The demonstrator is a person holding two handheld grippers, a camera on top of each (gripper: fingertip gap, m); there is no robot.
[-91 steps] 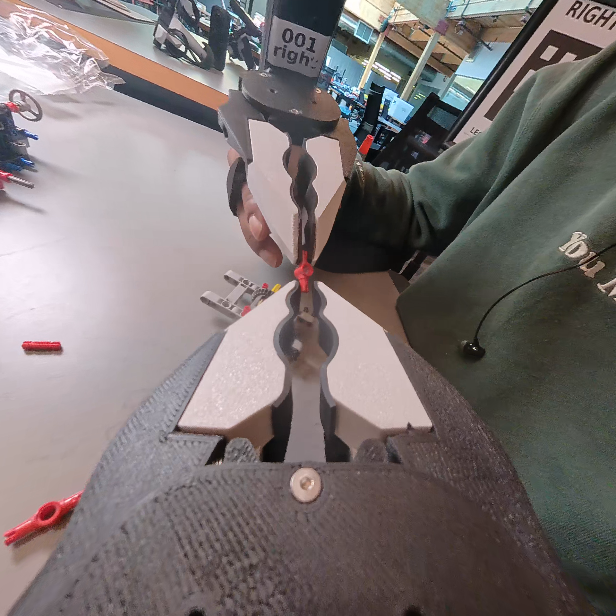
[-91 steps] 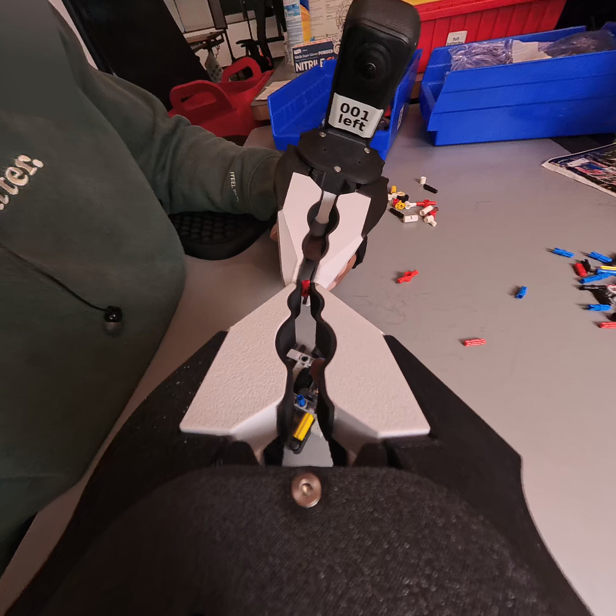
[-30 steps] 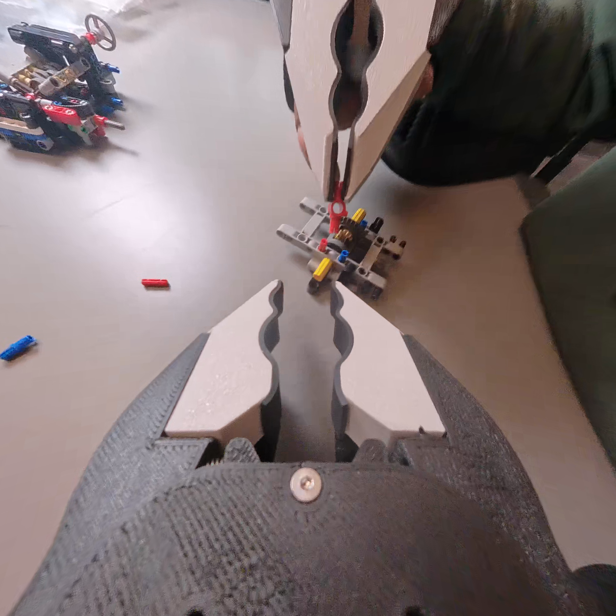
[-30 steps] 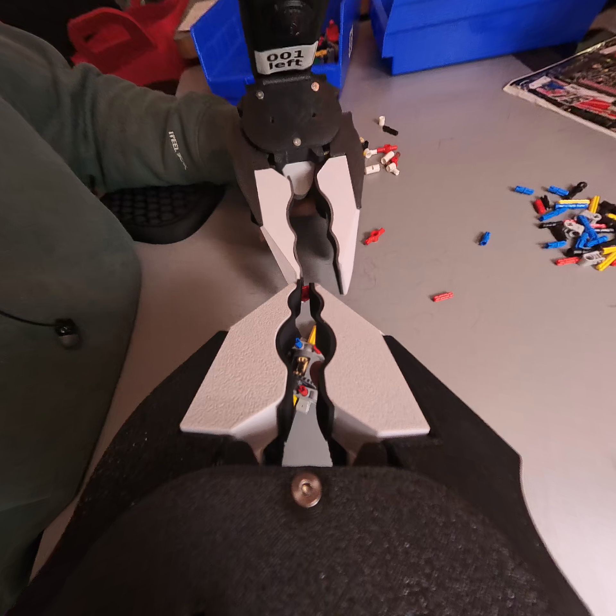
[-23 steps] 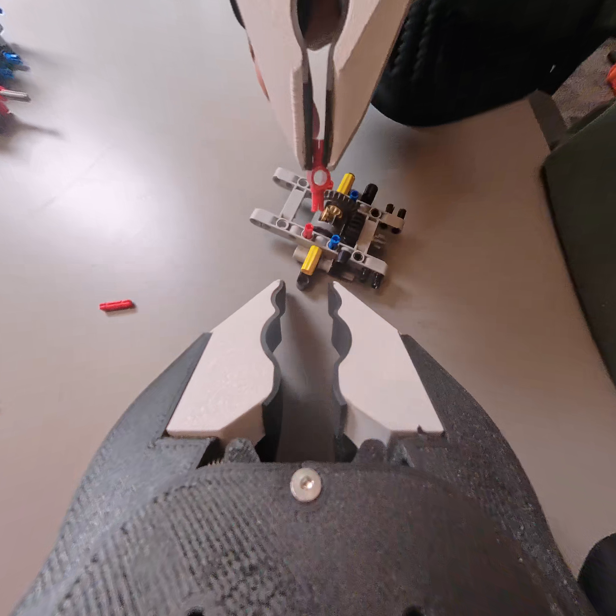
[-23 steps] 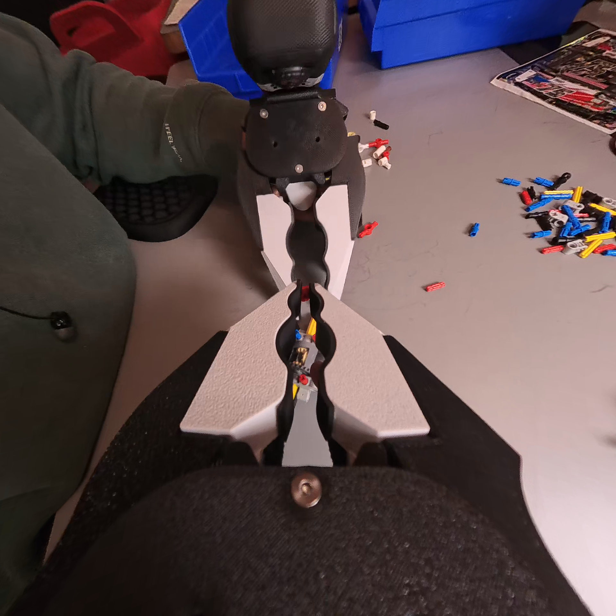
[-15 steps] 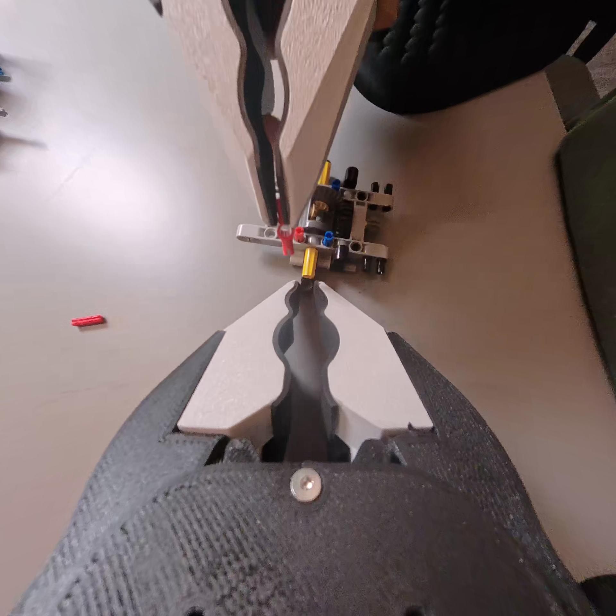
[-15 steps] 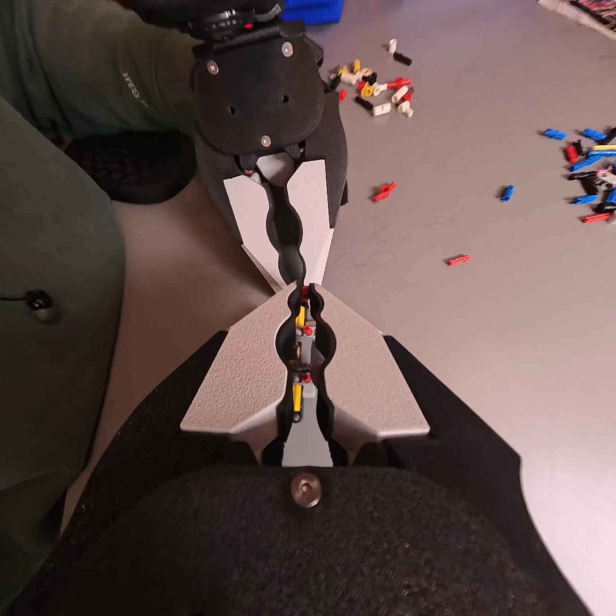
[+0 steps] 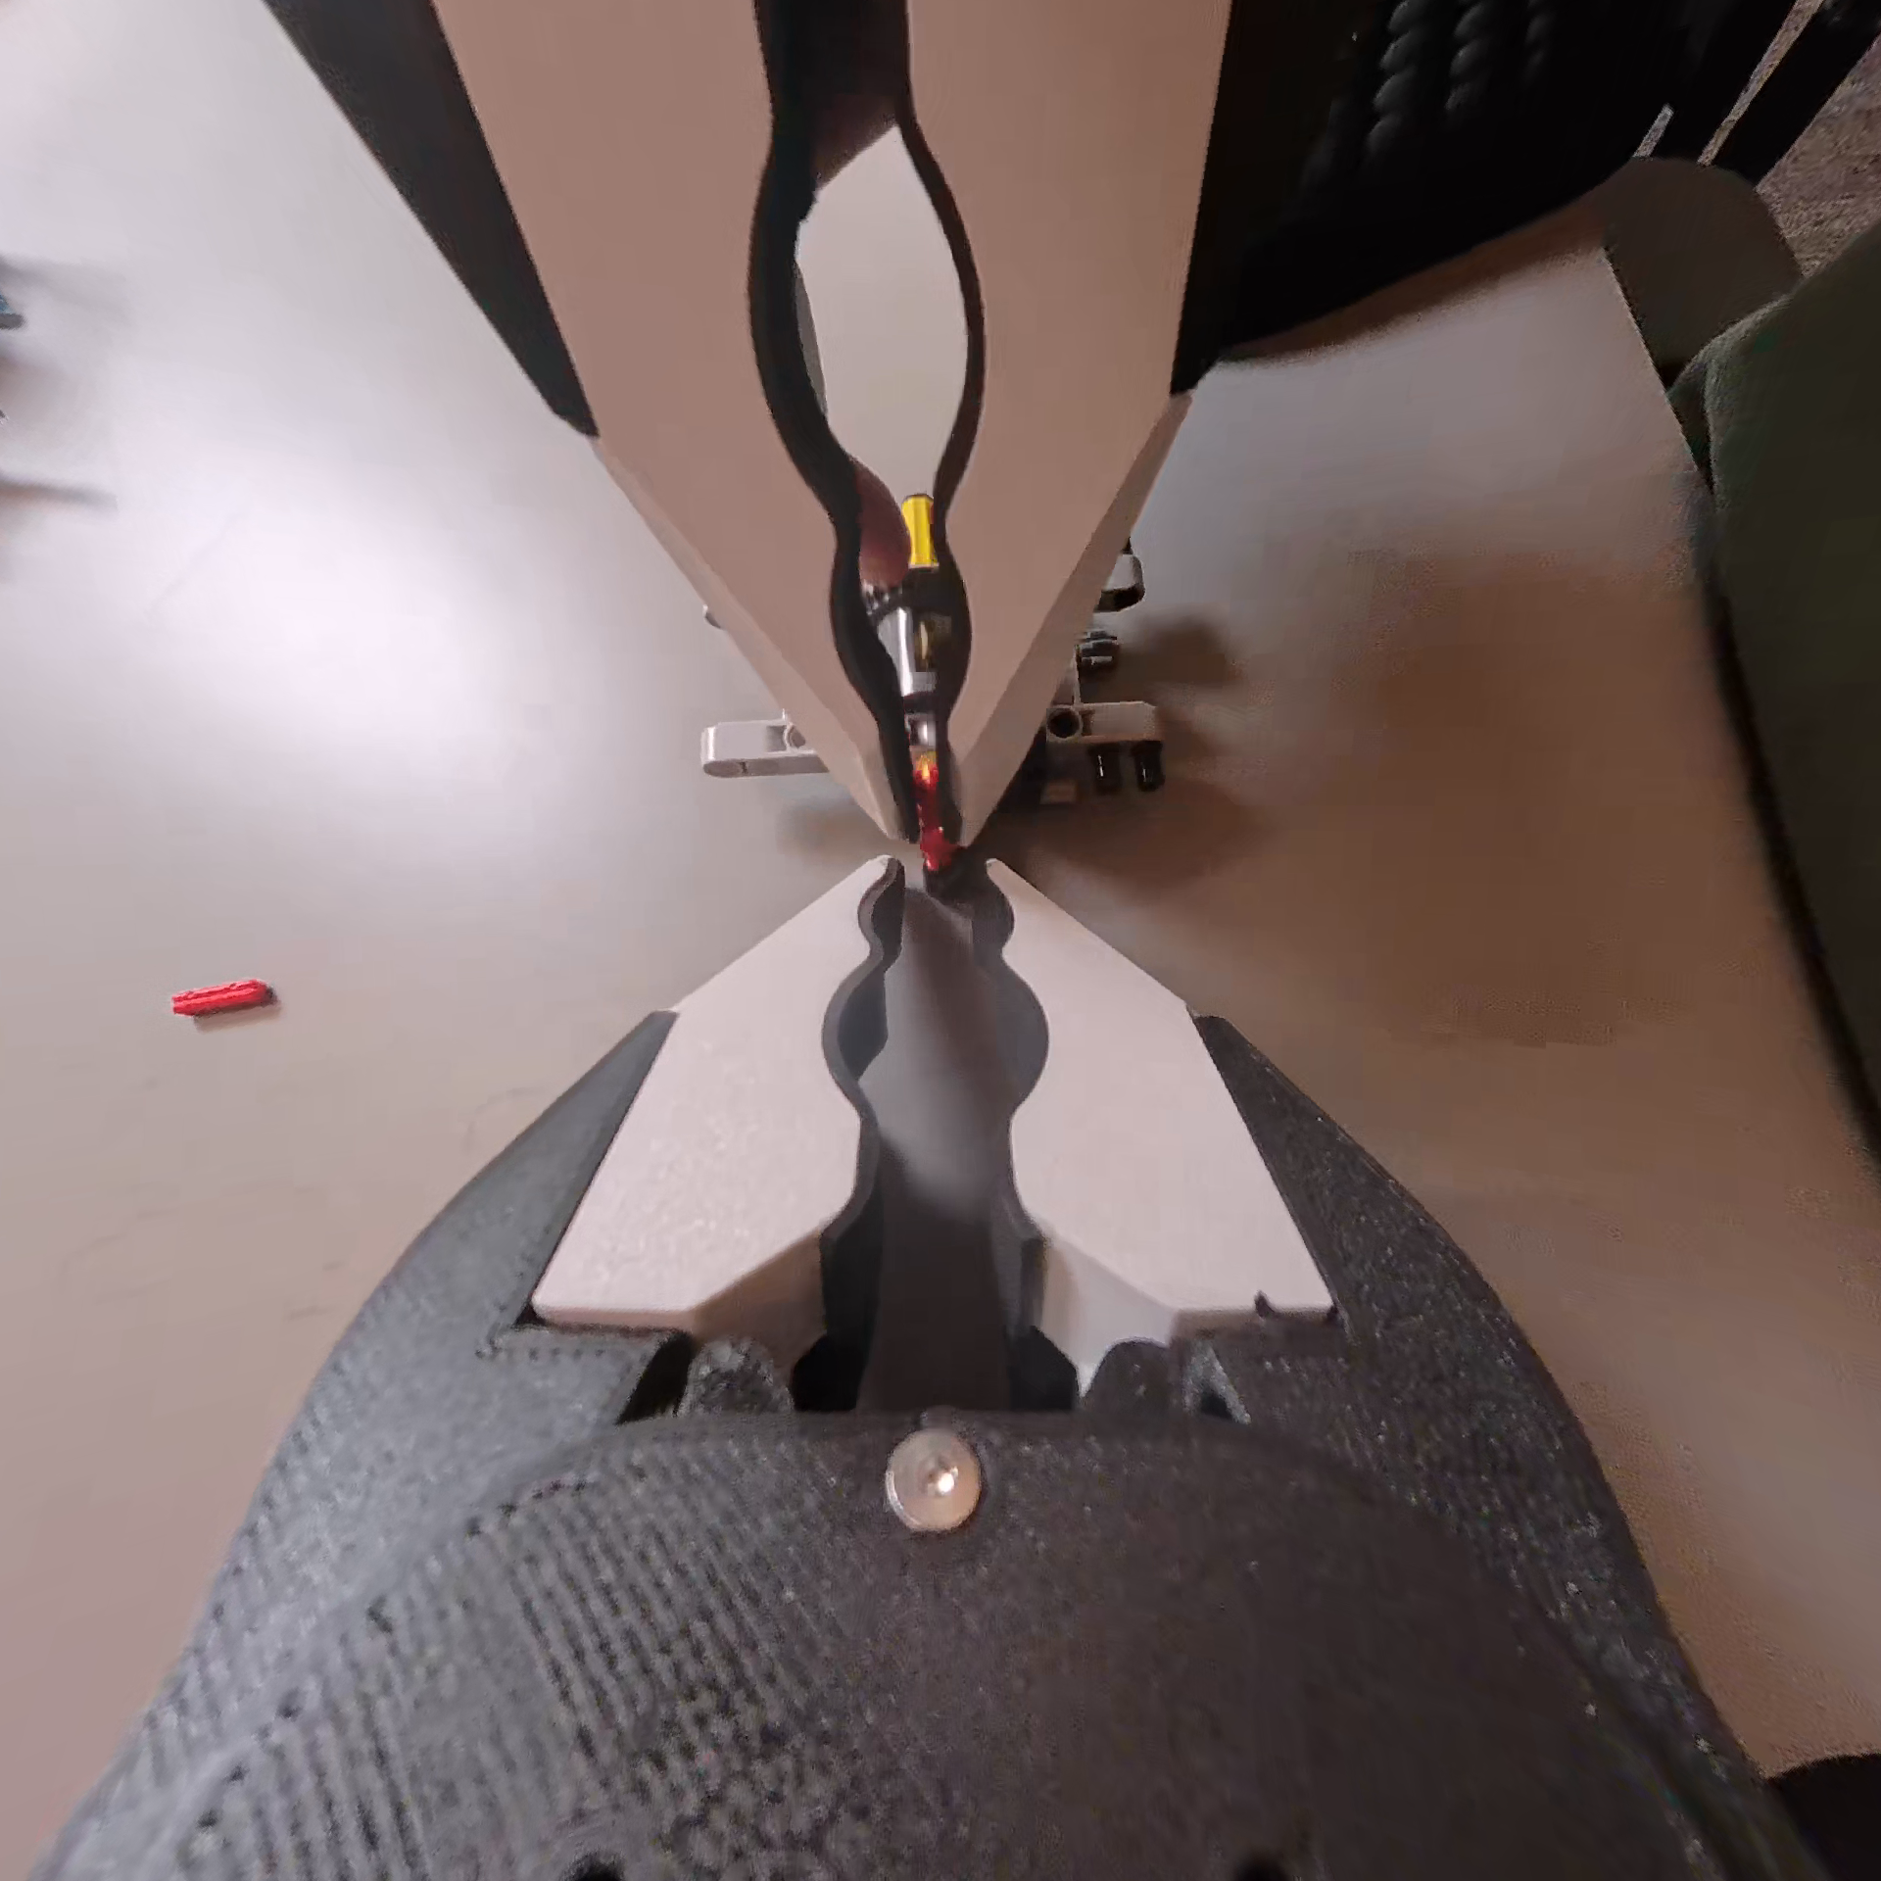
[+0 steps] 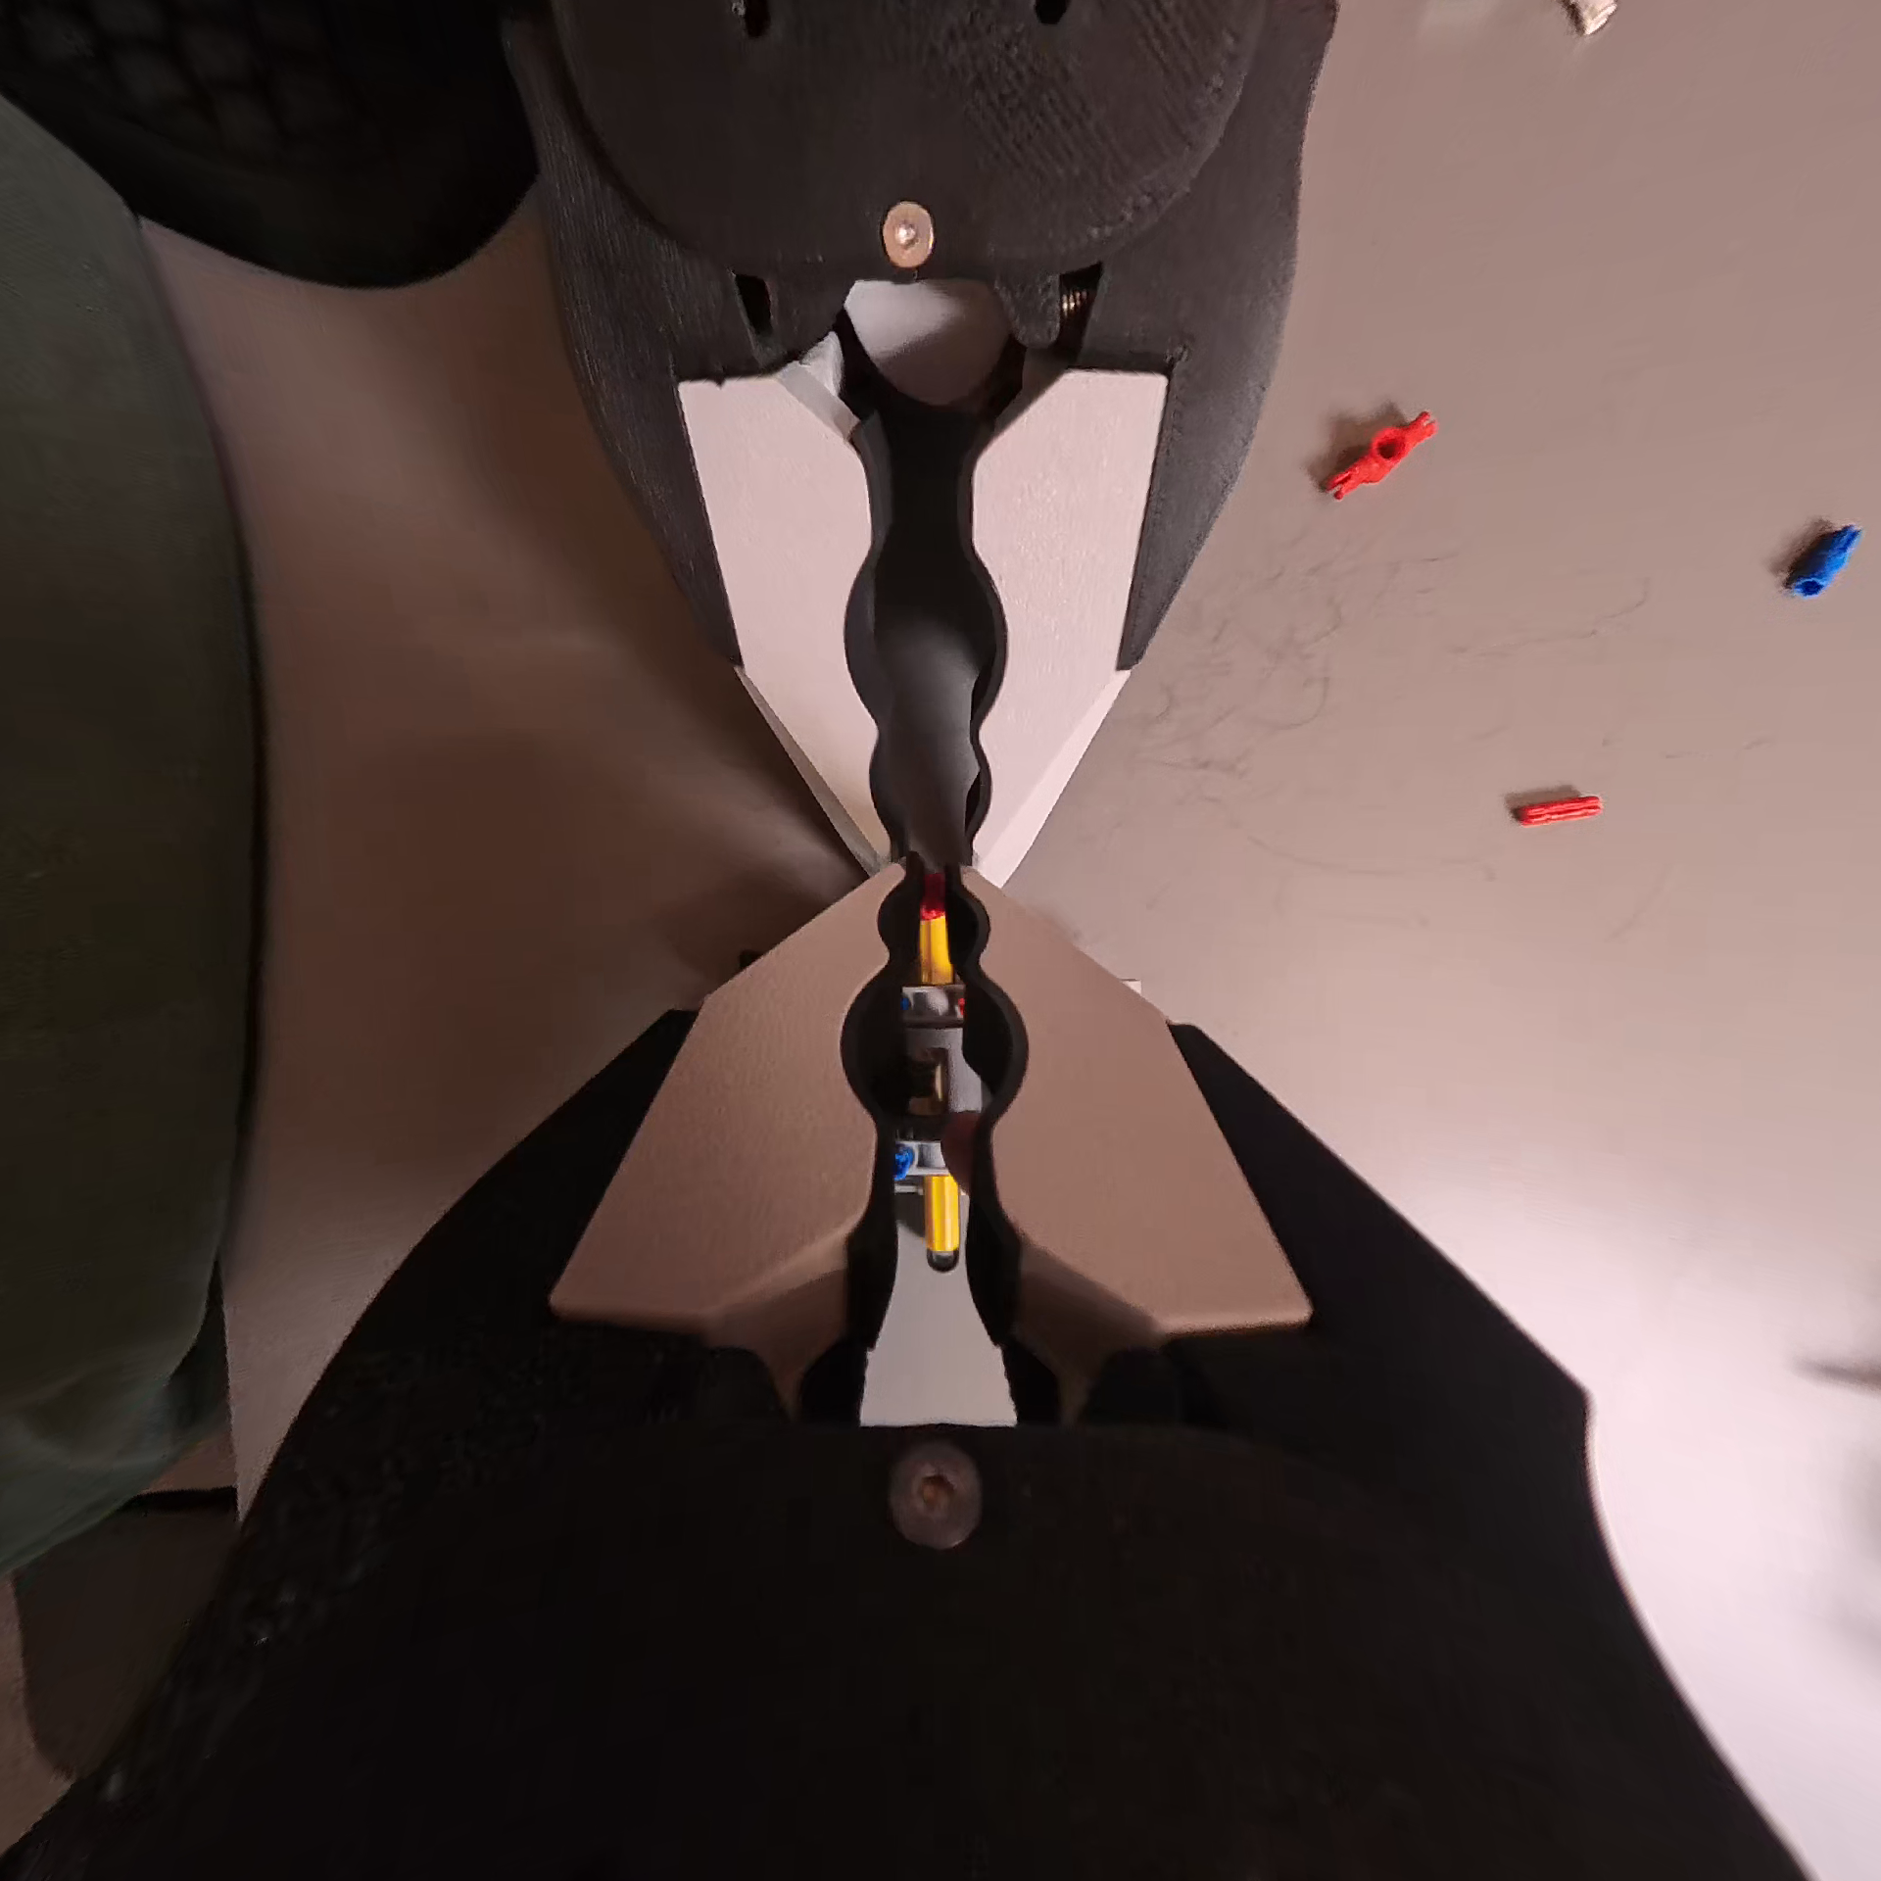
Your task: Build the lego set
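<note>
Two grippers meet tip to tip over table [image 9: 356, 631]. Your right gripper [image 10: 931, 896] pinches red connector [image 9: 931, 830], jaws nearly closed. Left gripper [image 9: 942, 875] tips close together; whether they grip yellow axle [image 10: 934, 952] end, cannot tell. Axle runs straight along your right gripper's line, through grey assembly [image 9: 1104, 728]. Connector sits at axle's near-left end. Most of assembly hidden behind right fingers [image 9: 692, 407]; connector's hole unseen.
</note>
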